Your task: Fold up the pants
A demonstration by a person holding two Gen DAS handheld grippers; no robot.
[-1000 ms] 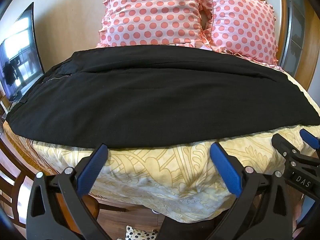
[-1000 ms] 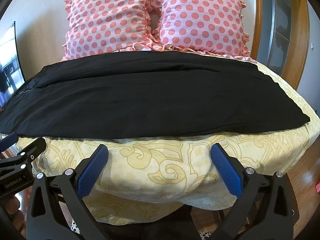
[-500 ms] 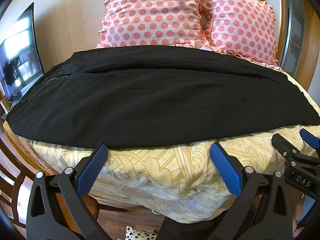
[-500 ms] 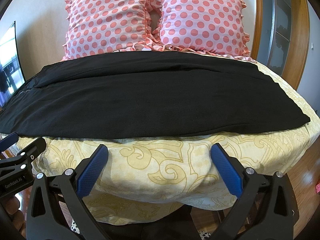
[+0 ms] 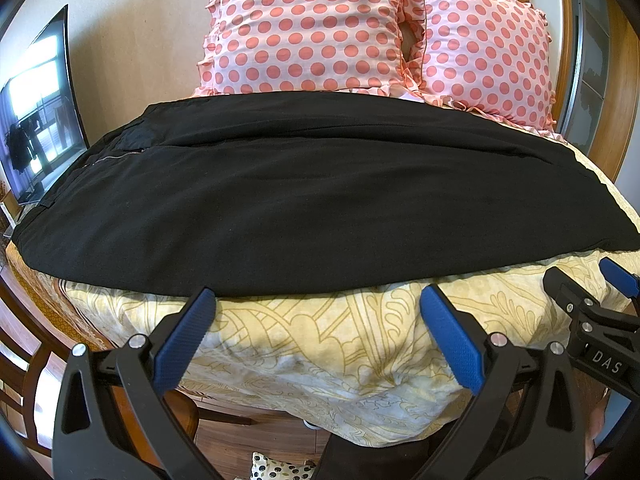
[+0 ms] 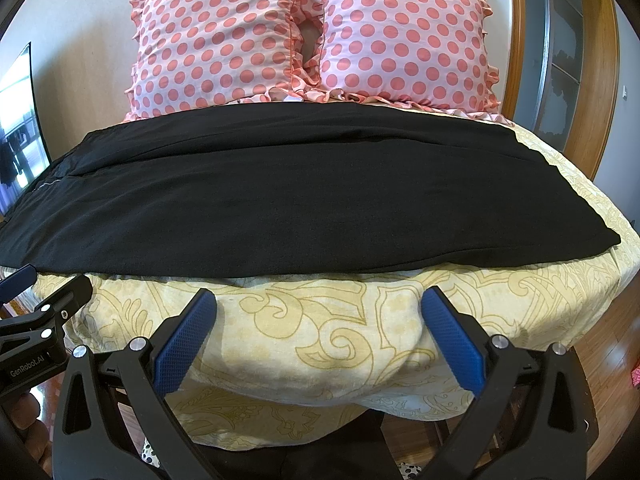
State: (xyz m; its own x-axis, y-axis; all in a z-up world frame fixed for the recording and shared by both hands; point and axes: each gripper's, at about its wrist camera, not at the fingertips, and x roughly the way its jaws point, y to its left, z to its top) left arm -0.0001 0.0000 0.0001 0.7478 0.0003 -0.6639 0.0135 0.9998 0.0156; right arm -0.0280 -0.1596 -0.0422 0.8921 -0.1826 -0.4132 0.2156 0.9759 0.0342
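Note:
Black pants (image 5: 312,200) lie flat across the bed, waist with a zipper at the left, leg ends at the right; they also show in the right wrist view (image 6: 304,196). My left gripper (image 5: 316,304) is open and empty, just short of the pants' near edge over the bedspread. My right gripper (image 6: 318,306) is open and empty, also just short of the near edge. The right gripper shows at the right edge of the left wrist view (image 5: 592,312), and the left gripper at the left edge of the right wrist view (image 6: 44,304).
A yellow patterned bedspread (image 5: 320,344) covers the bed and hangs over its front. Two pink polka-dot pillows (image 6: 216,40) (image 6: 404,36) stand at the head. A TV screen (image 5: 36,112) is at the left, wooden chairs (image 5: 24,368) lower left, a wood-framed door (image 6: 568,64) at the right.

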